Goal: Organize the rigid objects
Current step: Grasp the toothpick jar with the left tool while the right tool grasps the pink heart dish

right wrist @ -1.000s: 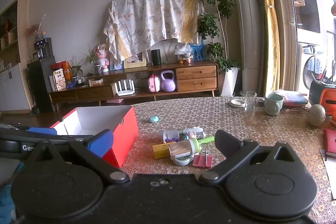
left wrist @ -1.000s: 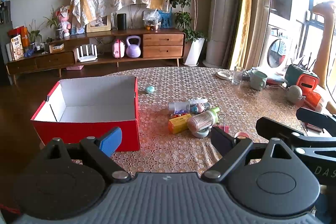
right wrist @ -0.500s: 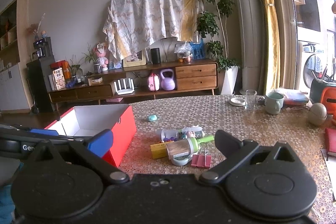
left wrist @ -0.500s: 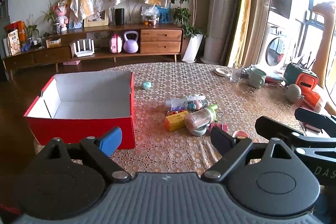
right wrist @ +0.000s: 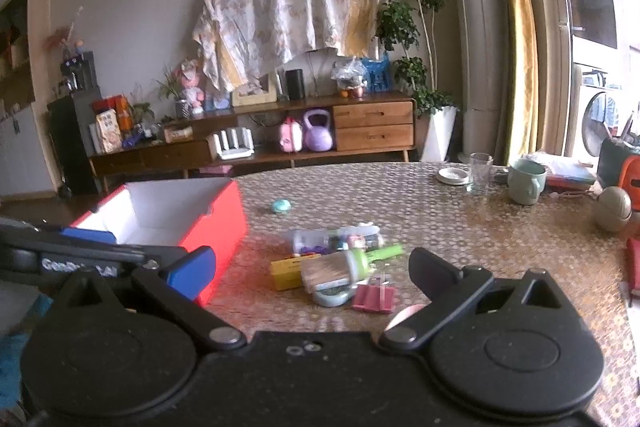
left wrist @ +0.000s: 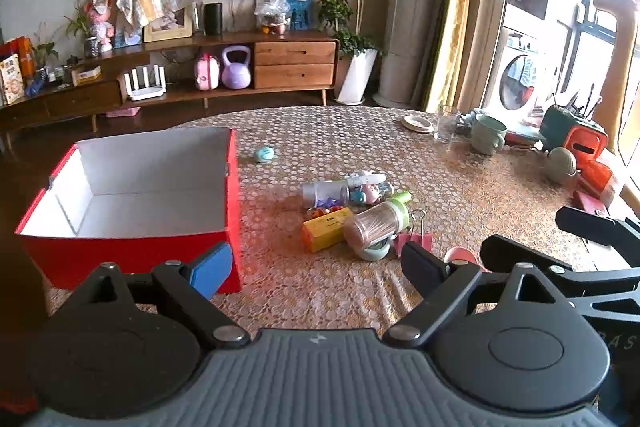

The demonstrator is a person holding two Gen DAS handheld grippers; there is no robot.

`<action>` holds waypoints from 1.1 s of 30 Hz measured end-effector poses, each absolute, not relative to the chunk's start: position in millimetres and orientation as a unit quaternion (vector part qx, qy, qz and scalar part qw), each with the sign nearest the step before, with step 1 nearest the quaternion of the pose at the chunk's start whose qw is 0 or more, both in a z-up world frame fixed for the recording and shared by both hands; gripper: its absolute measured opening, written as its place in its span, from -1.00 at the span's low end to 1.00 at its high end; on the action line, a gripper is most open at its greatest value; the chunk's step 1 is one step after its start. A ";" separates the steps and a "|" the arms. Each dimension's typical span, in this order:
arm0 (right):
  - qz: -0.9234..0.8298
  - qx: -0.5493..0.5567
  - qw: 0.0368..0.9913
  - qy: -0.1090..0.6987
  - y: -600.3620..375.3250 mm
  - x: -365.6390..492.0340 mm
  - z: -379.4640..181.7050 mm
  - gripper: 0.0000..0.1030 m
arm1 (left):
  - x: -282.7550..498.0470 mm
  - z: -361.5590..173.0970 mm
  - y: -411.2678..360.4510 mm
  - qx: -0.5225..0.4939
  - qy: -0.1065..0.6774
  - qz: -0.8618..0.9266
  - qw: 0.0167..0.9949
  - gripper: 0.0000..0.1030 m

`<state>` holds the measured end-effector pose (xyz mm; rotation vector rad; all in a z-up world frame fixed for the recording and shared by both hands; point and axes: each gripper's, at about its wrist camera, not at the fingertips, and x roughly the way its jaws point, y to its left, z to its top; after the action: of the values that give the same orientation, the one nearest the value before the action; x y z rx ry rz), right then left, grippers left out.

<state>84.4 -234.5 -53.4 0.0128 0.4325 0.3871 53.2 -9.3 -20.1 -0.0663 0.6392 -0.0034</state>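
An open red box (left wrist: 132, 247) with a white inside stands at the table's left; it also shows in the right wrist view (right wrist: 216, 239). A pile of small things lies mid-table: a toothpick jar (left wrist: 376, 227) with a green cap, a yellow box (left wrist: 326, 229), a clear bottle (left wrist: 324, 193), a pink binder clip (left wrist: 414, 239), a tape roll (left wrist: 374, 251). A teal disc (left wrist: 264, 154) lies apart behind. My left gripper (left wrist: 316, 263) is open and empty, short of the pile. My right gripper (right wrist: 312, 269) is open and empty, also near the pile (right wrist: 336, 267).
A green mug (left wrist: 486, 134), a glass (left wrist: 446, 123), a small dish (left wrist: 417, 123), a round grey ball (left wrist: 562, 165) and an orange holder (left wrist: 588, 145) stand at the table's right. A pink round thing (left wrist: 460, 257) lies by the front edge.
Both grippers have moved slightly forward and up over the table; the box and pile appear a little nearer and lower. Both grippers stay open.
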 end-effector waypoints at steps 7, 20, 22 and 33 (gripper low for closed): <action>0.163 -0.021 0.956 0.243 -254.2 118.2 -67.7 1.00 | 84.7 -33.0 -14.1 -0.016 0.320 -0.009 0.947 0.79; 0.133 -0.036 0.923 0.360 -272.3 168.8 -133.0 0.94 | 144.2 -82.4 -51.7 0.041 0.324 -0.039 0.944 0.79; 0.139 -0.037 0.916 0.374 -271.4 173.0 -140.8 0.92 | 156.4 -89.3 -56.2 0.046 0.329 -0.039 0.942 0.79; 0.164 -0.050 0.898 0.404 -265.9 192.3 -163.5 0.82 | 212.1 -122.9 -70.5 0.045 0.363 -0.080 0.927 0.79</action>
<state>192.3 -265.9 -163.5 -0.1030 0.8374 0.3395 212.1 -70.5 -122.9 0.0914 0.7432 -0.1649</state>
